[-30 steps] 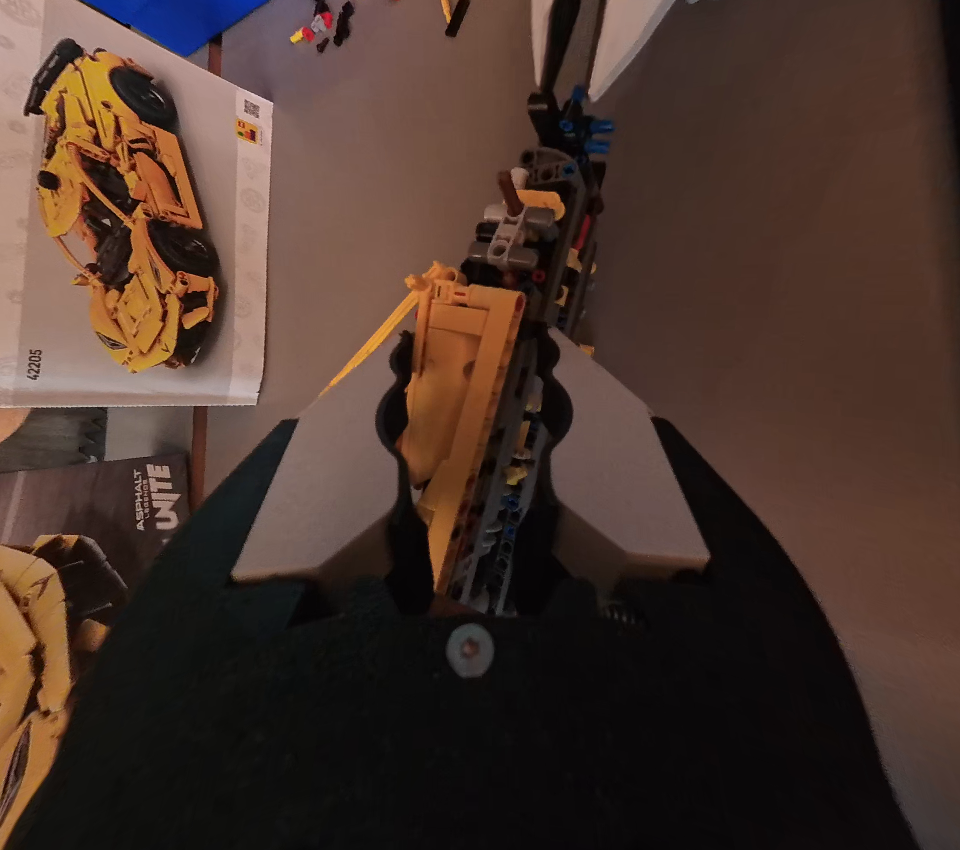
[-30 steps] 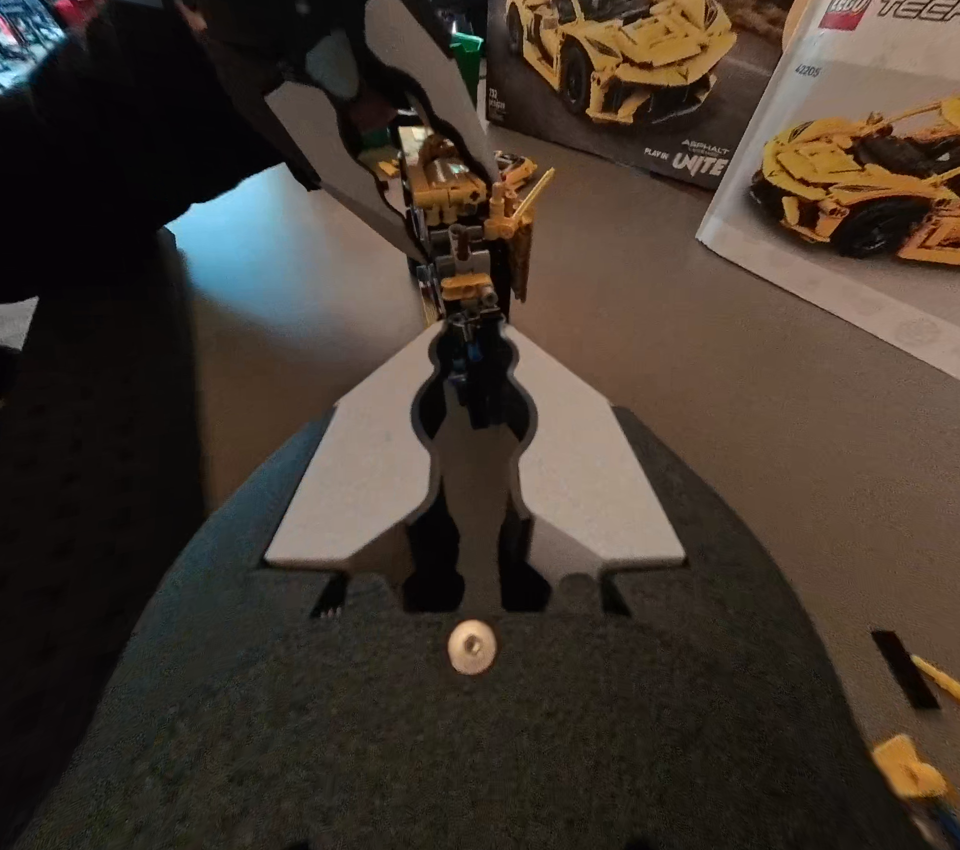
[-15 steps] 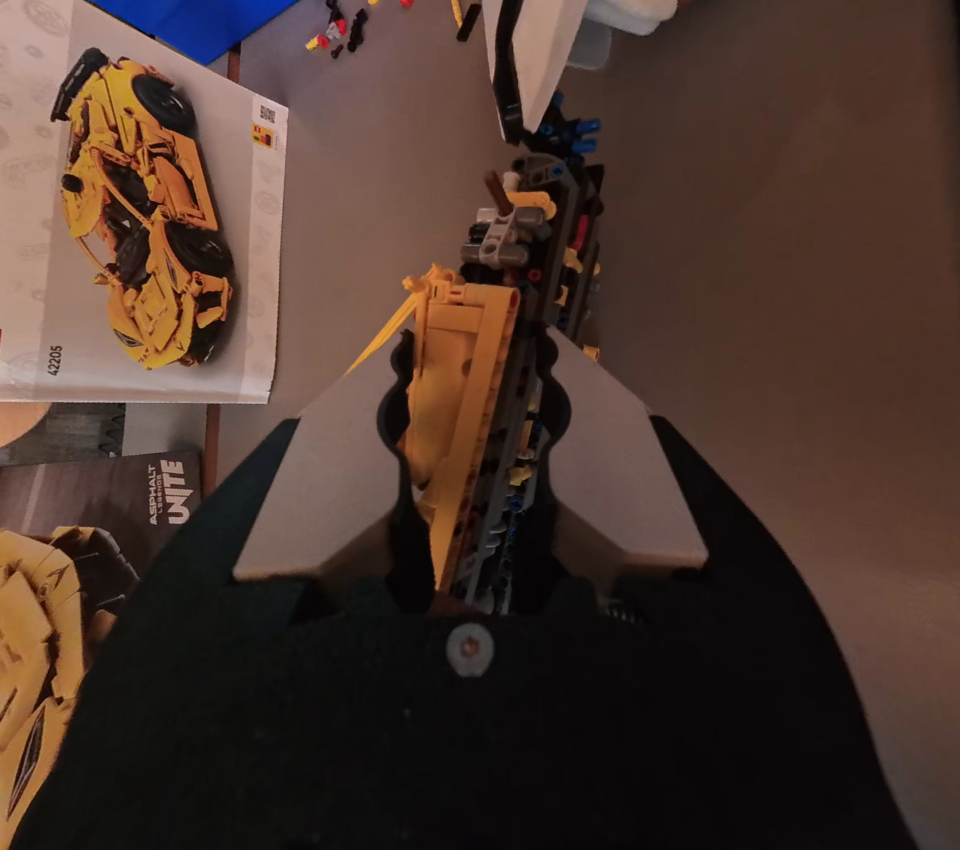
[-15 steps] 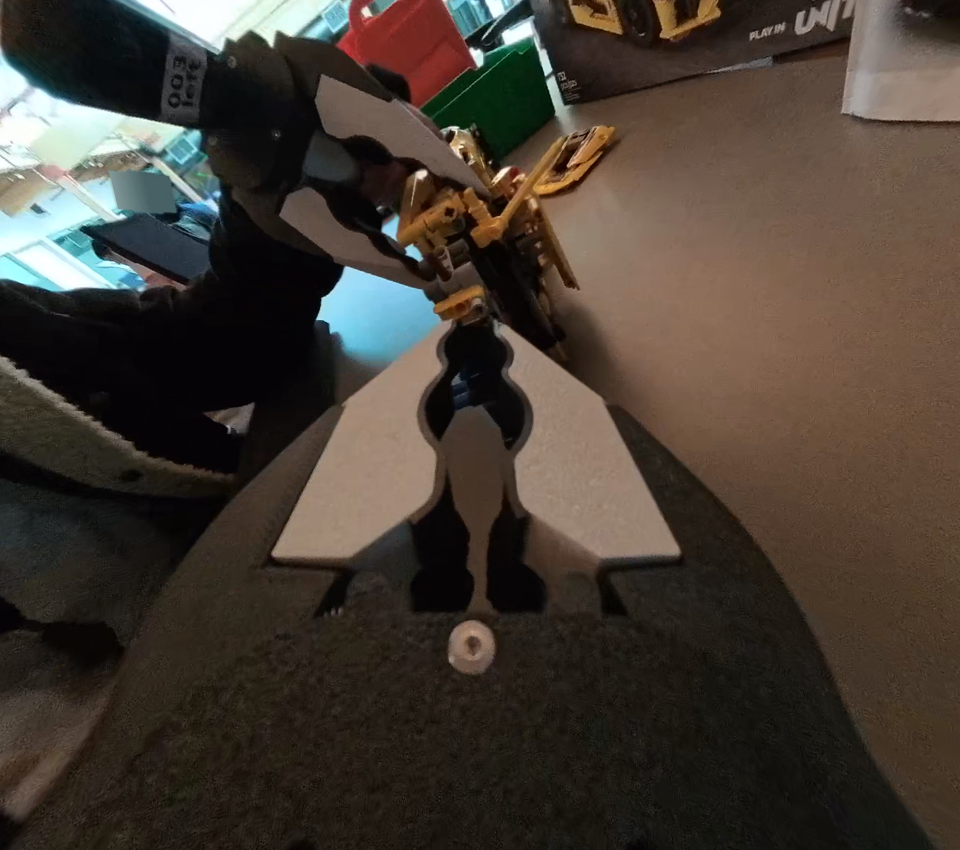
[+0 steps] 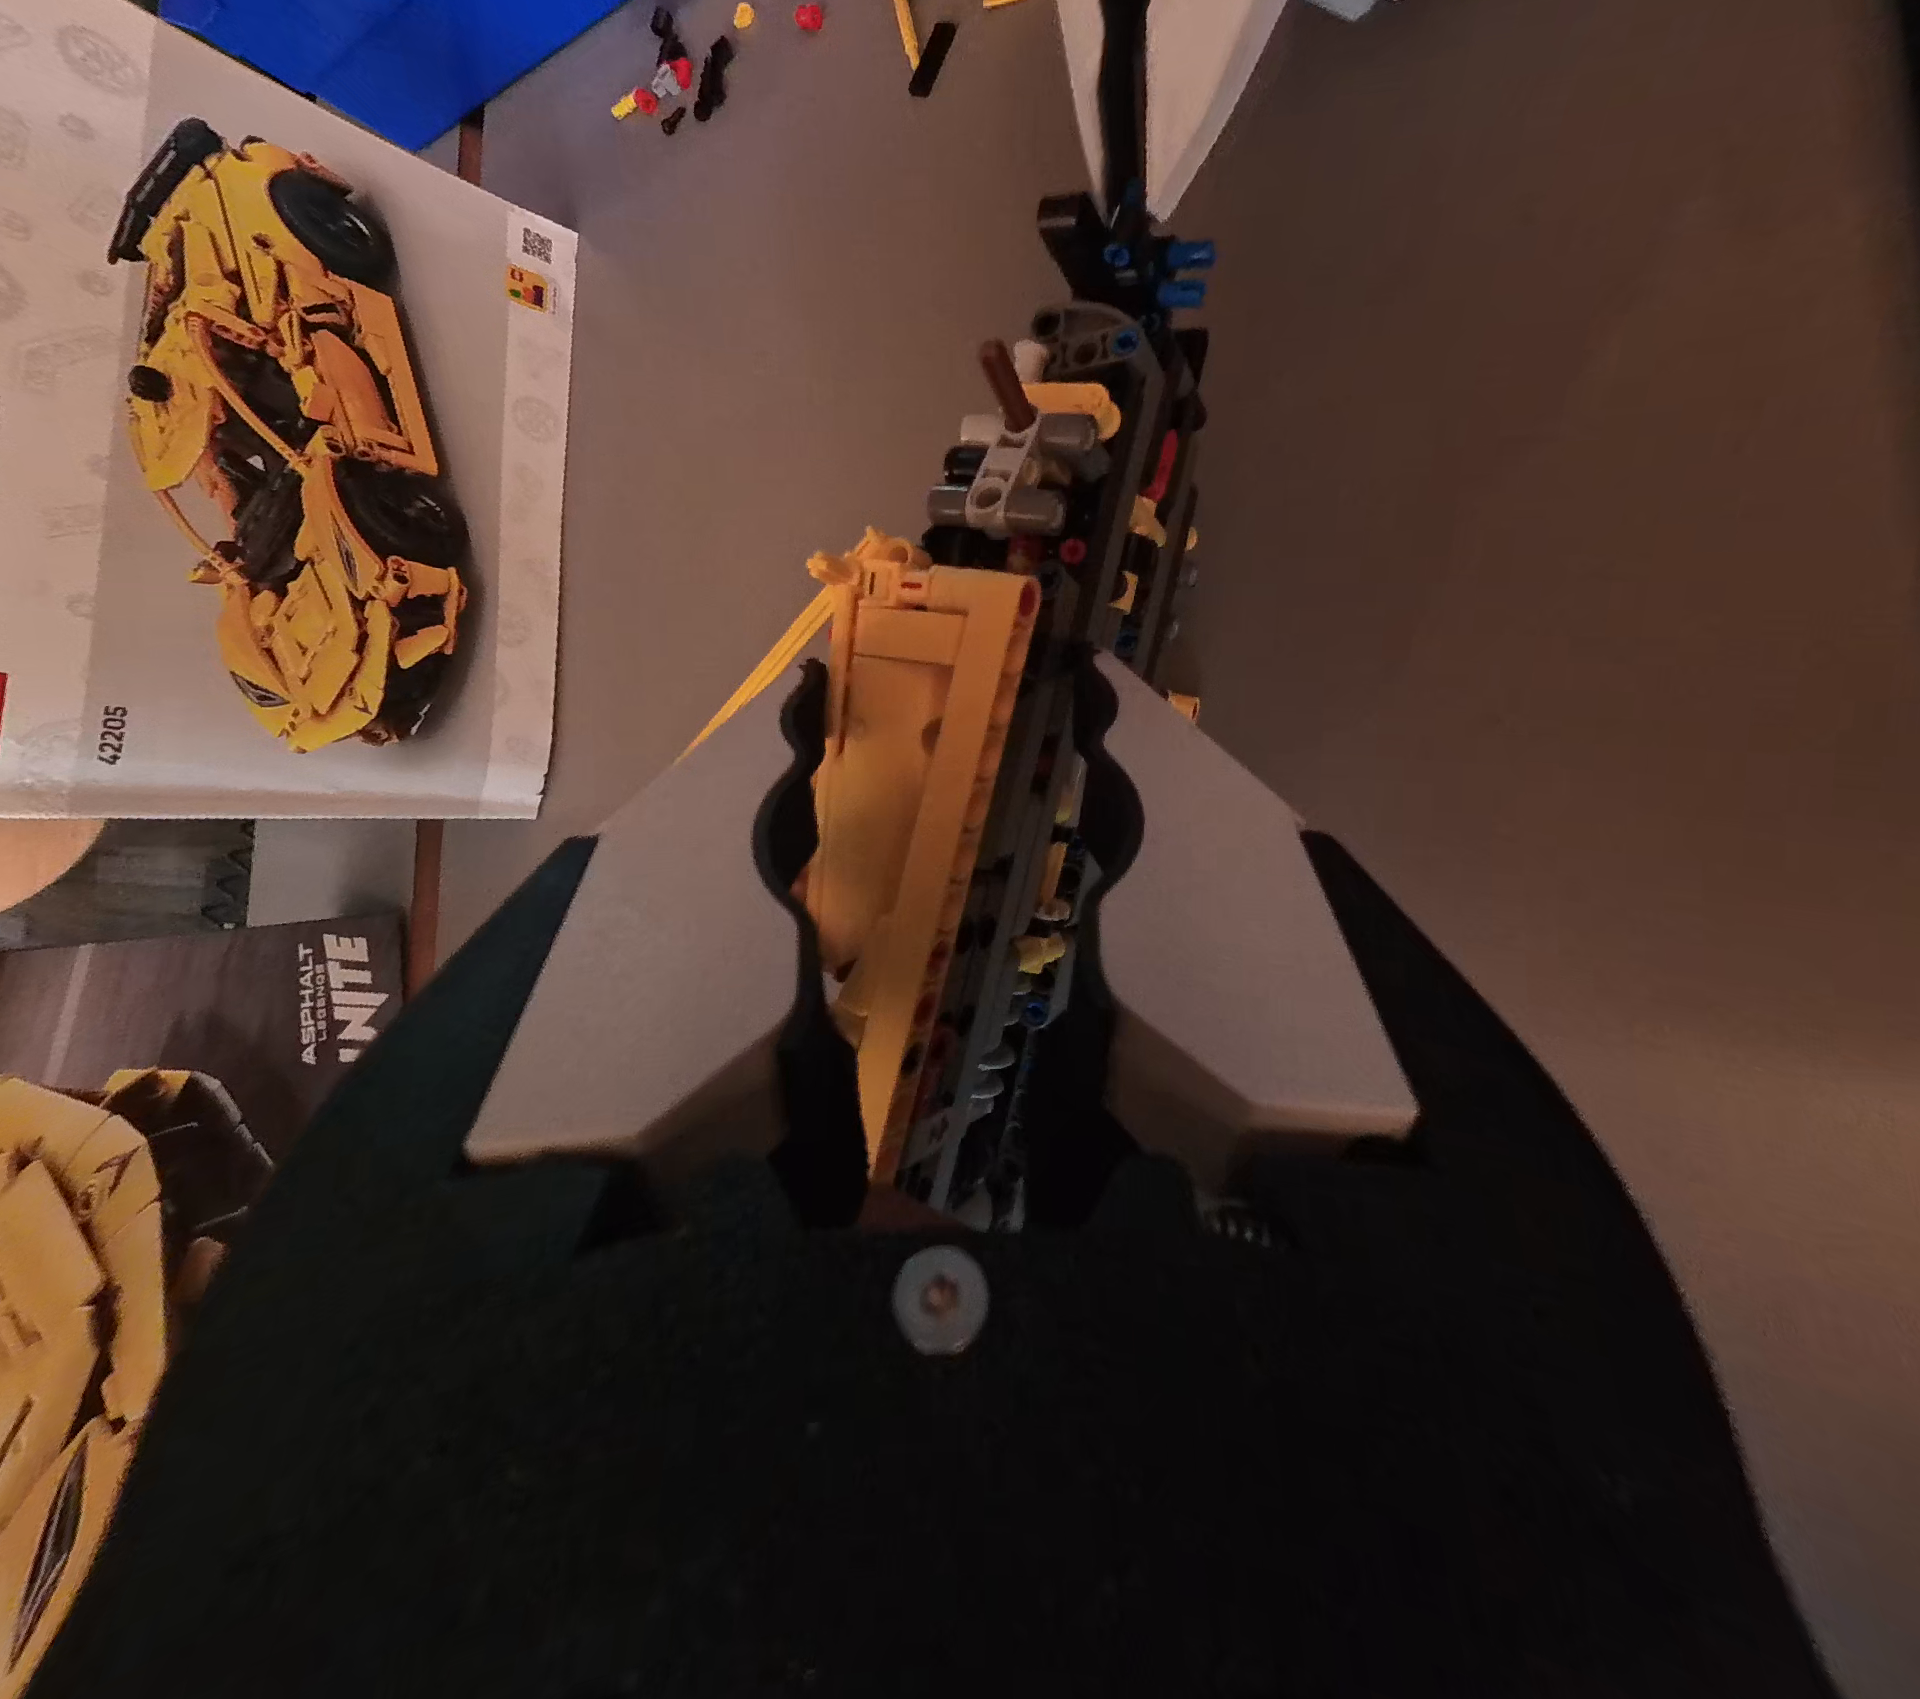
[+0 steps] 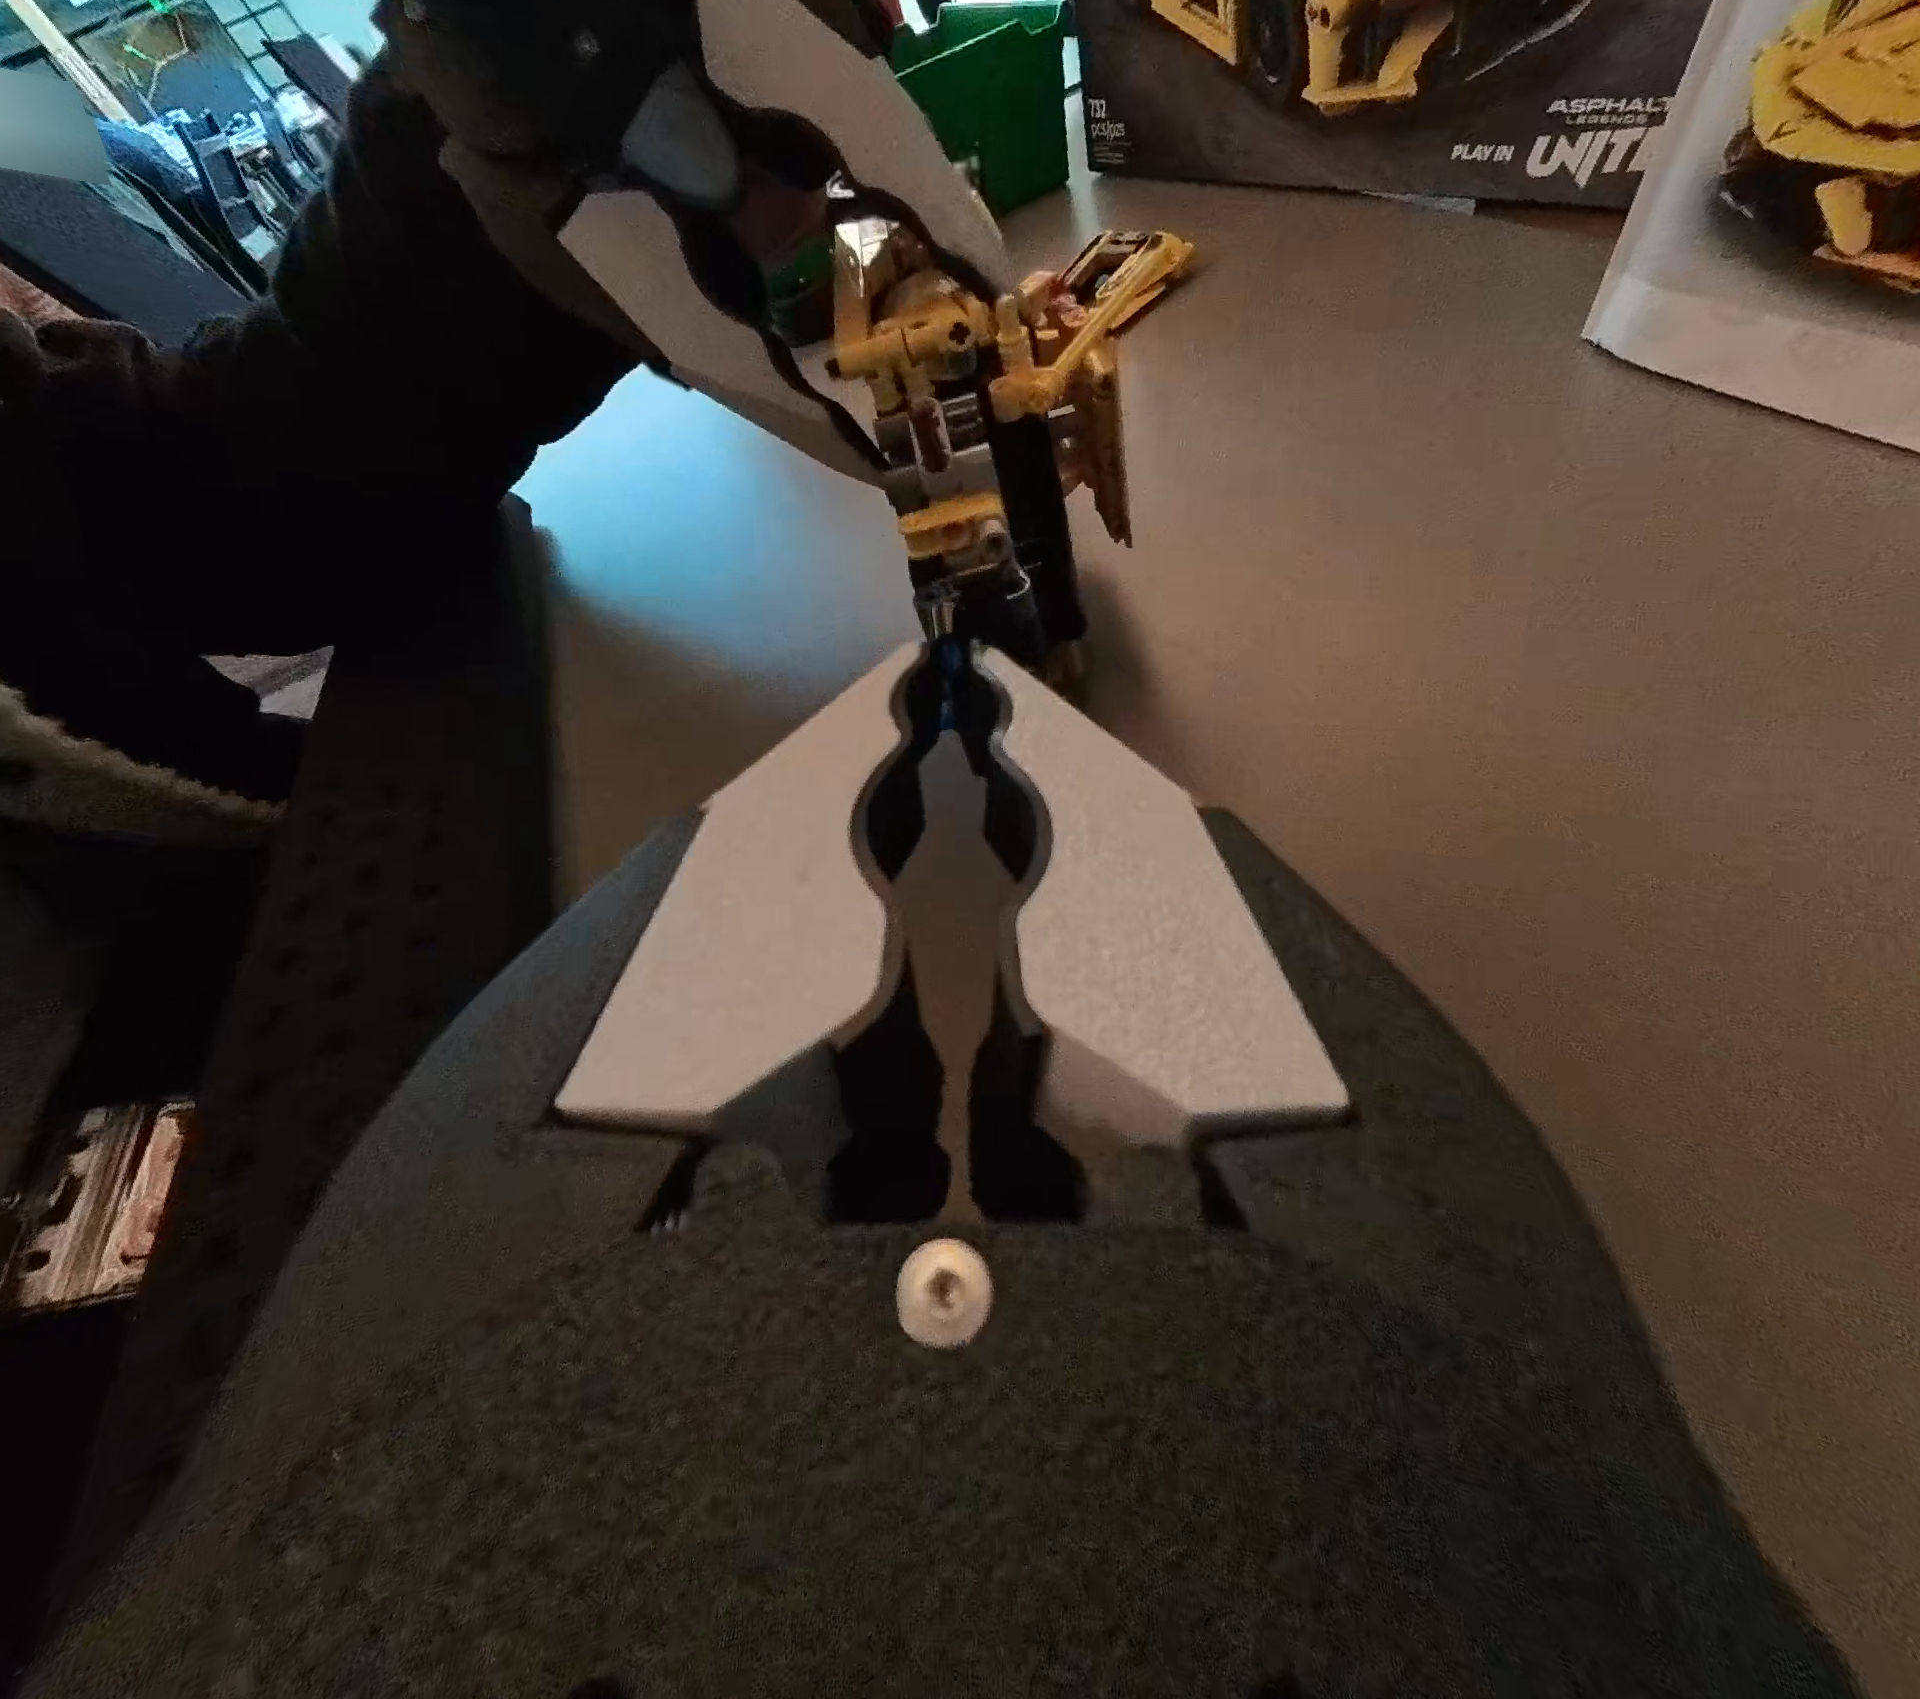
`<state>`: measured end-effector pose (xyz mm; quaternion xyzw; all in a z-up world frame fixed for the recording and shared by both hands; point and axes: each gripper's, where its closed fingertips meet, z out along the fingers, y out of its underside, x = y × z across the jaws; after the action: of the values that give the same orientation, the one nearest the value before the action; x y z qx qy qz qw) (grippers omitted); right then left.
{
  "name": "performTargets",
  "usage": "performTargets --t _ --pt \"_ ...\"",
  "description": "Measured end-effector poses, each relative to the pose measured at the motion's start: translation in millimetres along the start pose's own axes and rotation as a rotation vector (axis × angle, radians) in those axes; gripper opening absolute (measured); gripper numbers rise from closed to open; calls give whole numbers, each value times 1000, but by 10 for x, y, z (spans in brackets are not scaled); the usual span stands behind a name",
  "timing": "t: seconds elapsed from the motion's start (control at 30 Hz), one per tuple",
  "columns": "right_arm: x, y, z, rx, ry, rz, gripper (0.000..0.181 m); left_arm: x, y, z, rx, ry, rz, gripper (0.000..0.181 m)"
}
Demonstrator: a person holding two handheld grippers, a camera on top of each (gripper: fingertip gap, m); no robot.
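The left gripper clenched the yellow-and-grey brick car chassis above the grey table. The right gripper pinched blue pins at its far end.

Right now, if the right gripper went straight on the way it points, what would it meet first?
Most likely the blue pins at the near end of the part-built model; the right gripper is at them, though whether it touches is unclear.

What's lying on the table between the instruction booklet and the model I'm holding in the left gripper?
In the left wrist view, nothing: bare grey table separates the instruction booklet from the model in the left gripper. The loose small parts lie farther off, beyond that stretch.
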<state>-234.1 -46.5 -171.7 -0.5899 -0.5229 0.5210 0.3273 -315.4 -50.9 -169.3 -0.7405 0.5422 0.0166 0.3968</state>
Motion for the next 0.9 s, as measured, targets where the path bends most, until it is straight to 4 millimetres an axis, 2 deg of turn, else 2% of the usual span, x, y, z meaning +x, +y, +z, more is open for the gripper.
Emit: performTargets --t 0.13,0.17,0.23,0.3,0.37,0.4,0.5,0.6,0.7,0.77,0.8,0.87,0.9 --pt "-5 57 -47 -55 -37 -22 3 16 1 -10 6 7 16 47" --pt "42 57 -119 -66 -15 -36 3 7 11 -12 5 7 11 47" --pt "232 -23 -484 -2 35 -12 3 -3 17 -12 11 7 11 47" --pt "417 -8 -847 52 100 27 3 -4 12 -5 8 6 7 47" --pt "511 106 -1029 20 141 46 3 -7 7 -2 10 10 1 47" --pt "619 207 -1080 -43 197 60 3 -6 5 0 8 9 -2 47" --pt "1161 614 -1321 -318 520 -6 3 -4 4 -2 5 2 -4 47" --pt "1344 779 -1405 -411 645 -10 4 -4 4 -2 3 -1 -6 47" --pt "1355 735 -1426 -408 678 -12 28 -5 3 0 4 1 -6 47" --pt "1209 537 -1299 -348 640 -38 29 -6 2 -1 5 1 -6 47" --pt "1034 384 -1124 -281 567 -50 29 -6 2 0 5 0 -5 47" --pt "539 80 -642 -136 345 -76 33 -7 1 0 7 -2 -3 47" --pt "295 -12 -404 -92 242 -98 36 -7 1 0 8 -3 -2 47"
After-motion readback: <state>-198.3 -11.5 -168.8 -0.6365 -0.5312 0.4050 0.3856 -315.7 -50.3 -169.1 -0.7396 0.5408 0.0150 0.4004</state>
